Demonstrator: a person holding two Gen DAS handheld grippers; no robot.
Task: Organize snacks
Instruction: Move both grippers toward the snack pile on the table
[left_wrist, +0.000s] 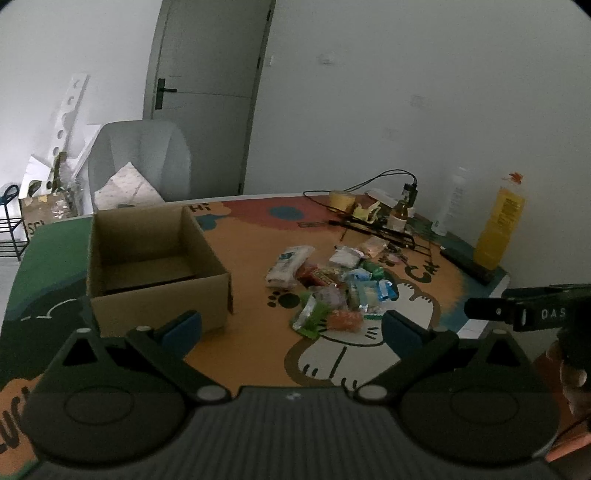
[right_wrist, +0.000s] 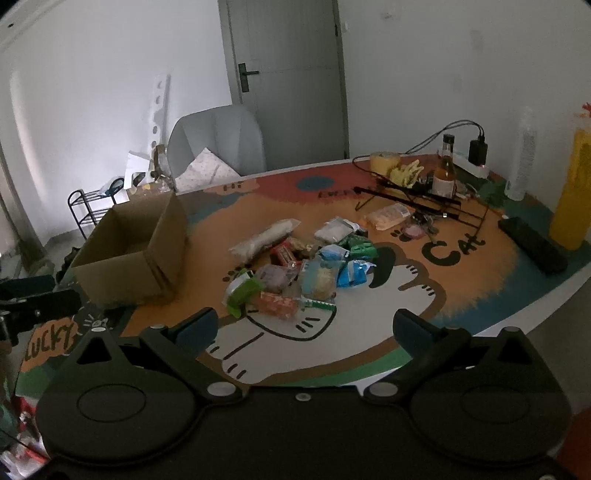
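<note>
Snacks (right_wrist: 295, 266) are heaped loosely at centre frame in the right wrist view, on the cat-print table mat (right_wrist: 461, 284); none has been lifted. Cardboard box (right_wrist: 129, 254) is seen at left of centre, open-topped and apparently empty, well apart from the heap.

Risks, as judged:
- Box is light and unanchored; a packet dropped against its near wall could push it toward the table edge at left of frame.
- Packets overlap. A grip on one may drag its neighbours, notably the long clear bag (right_wrist: 264, 236) lying across the heap's upper left.
- Crinkled film on the blue packets (right_wrist: 351, 271) and the green packet (right_wrist: 242, 291) is likely to slip or crush between hard pads.
- Light is dim; edges of the small sachets cannot be told apart.

Surroundings: yellow bottle (right_wrist: 572, 184) at far right edge, wire rack (right_wrist: 424, 195) with a brown glass bottle (right_wrist: 445, 173) and cables at upper right, dark flat bar (right_wrist: 532, 245) just below. A reach past the heap could snag the rack.

Right gripper (right_wrist: 304, 330) is held low at bottom frame, jaws wide, nothing between them. Left gripper (left_wrist: 291, 328) likewise: jaws wide, empty, near the box's lower corner.
</note>
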